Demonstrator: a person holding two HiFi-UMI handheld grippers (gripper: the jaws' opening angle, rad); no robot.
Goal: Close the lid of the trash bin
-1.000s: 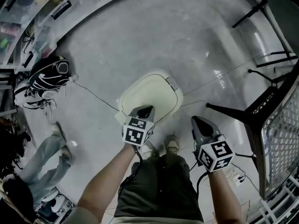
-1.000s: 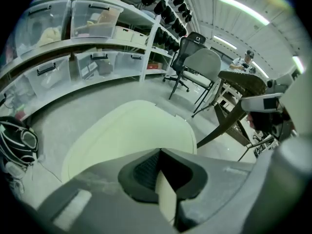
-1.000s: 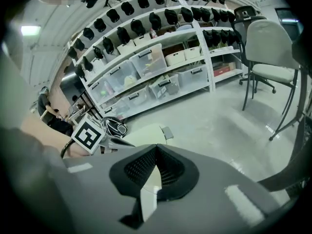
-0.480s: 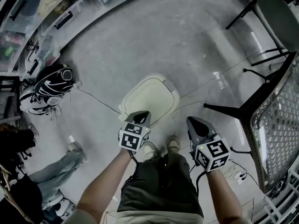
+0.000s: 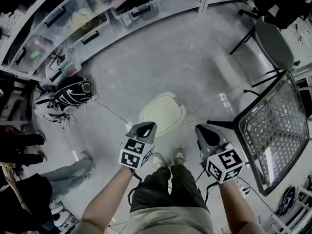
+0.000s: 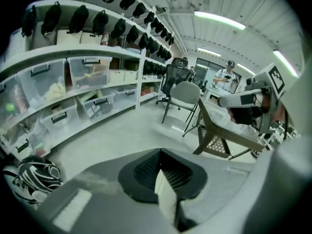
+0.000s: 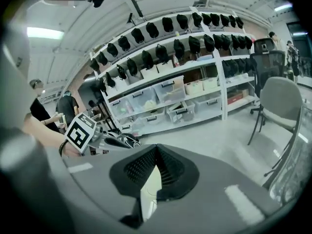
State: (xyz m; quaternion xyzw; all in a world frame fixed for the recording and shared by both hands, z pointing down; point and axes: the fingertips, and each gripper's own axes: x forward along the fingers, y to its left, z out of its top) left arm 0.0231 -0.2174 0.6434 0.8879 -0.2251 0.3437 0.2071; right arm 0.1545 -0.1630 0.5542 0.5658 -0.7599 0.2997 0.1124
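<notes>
The cream trash bin point(image 5: 163, 113) stands on the grey floor just ahead of my feet, its lid lying flat and closed. My left gripper point(image 5: 145, 129) hovers near the bin's front left edge, above it and apart from it. To the right of the bin my right gripper point(image 5: 203, 132) is held at the same height. In both gripper views the dark ribbed pads meet with nothing between them. The left gripper view looks out over the room and catches the right gripper point(image 6: 243, 99); the right gripper view catches the left gripper point(image 7: 108, 141).
A mesh-topped table point(image 5: 273, 130) stands close on the right, with a grey chair point(image 5: 273, 38) behind it. Shelves with clear storage boxes point(image 5: 92, 21) curve along the far wall. A black-and-white helmet point(image 5: 70, 94) lies at left, a thin cable point(image 5: 109, 108) runs to the bin, and a person's legs point(image 5: 66, 172) are at lower left.
The view has pulled up and back, so the bin looks smaller and farther. The left gripper, which lay over the lid's near edge, is now off it. Both grippers have risen.
</notes>
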